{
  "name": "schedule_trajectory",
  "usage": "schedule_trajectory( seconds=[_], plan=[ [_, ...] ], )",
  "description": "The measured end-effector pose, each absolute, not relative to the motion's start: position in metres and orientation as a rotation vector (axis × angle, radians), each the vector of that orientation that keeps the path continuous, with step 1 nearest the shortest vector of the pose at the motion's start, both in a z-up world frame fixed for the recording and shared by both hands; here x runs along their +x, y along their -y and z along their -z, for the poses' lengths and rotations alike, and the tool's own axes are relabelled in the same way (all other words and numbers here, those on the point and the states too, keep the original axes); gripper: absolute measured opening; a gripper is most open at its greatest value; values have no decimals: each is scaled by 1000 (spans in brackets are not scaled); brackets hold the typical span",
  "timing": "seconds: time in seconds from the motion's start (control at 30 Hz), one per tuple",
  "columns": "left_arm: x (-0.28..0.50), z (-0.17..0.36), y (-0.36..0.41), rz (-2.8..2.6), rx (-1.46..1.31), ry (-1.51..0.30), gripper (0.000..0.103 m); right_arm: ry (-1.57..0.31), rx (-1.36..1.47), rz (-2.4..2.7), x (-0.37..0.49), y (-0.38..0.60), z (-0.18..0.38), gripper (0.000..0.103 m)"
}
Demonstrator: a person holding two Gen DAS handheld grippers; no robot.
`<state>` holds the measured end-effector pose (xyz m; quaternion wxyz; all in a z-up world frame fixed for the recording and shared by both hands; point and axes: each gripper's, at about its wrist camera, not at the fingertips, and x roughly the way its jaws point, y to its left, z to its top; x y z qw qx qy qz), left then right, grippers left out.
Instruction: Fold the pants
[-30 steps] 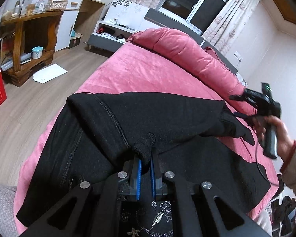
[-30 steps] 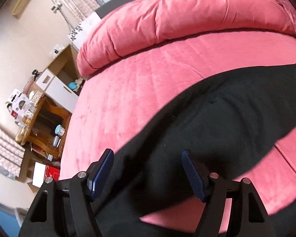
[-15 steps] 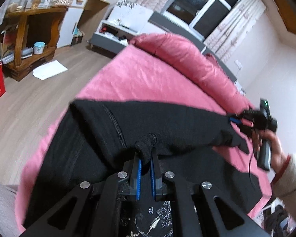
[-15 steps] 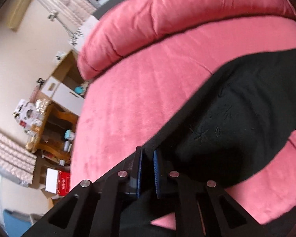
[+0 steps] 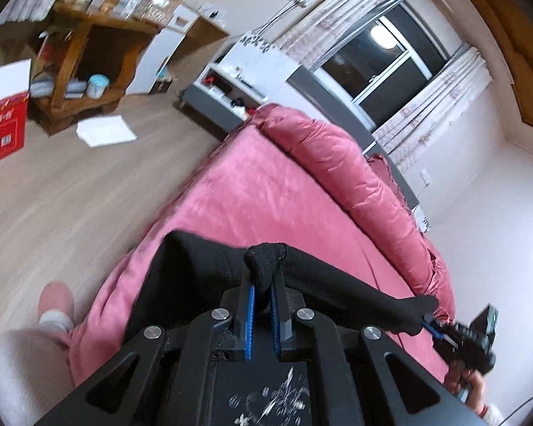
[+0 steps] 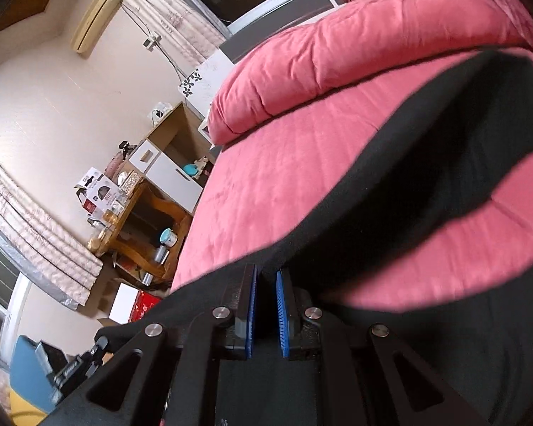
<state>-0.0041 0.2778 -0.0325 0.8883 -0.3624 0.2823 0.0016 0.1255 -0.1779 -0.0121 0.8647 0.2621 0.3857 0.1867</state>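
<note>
The black pants (image 5: 202, 277) hang stretched above the pink bed (image 5: 266, 191), held at two places. My left gripper (image 5: 262, 284) is shut on a bunched fold of the fabric, which pokes up between its blue pads. In the left wrist view my right gripper (image 5: 433, 330) shows at the lower right, pinching the far end of the same taut edge. Seen from the right wrist, the right gripper (image 6: 265, 280) is shut on the pants (image 6: 444, 163), and the cloth sags back toward the bed (image 6: 302, 163).
A rolled pink duvet (image 5: 355, 177) lies along the head of the bed. A person's slippered foot (image 5: 55, 305) stands on the wood floor beside the bed. A wooden shelf unit (image 5: 85, 71), a red box (image 5: 3, 131) and a white sheet (image 5: 105, 131) are on the floor farther off.
The right gripper closed on the pants' edge. Both grippers then lifted and pulled the fabric up off the bed, so the pants now hang stretched between them.
</note>
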Motion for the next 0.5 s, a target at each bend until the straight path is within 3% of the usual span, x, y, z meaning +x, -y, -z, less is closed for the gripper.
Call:
schedule_trajectory(
  seconds=[0.4,0.47,0.5],
  plan=[
    [-21,68,-272,-27,-761,-727,9,-994,541,-309,68,175,111,11],
    [-24,71,-272,-19,-784,-743,19,-1007,567,-304,69,178,120,11],
    [-26,71,-273,-14,-804,-742,32,-1008,575,-304,70,179,121,11]
  ],
)
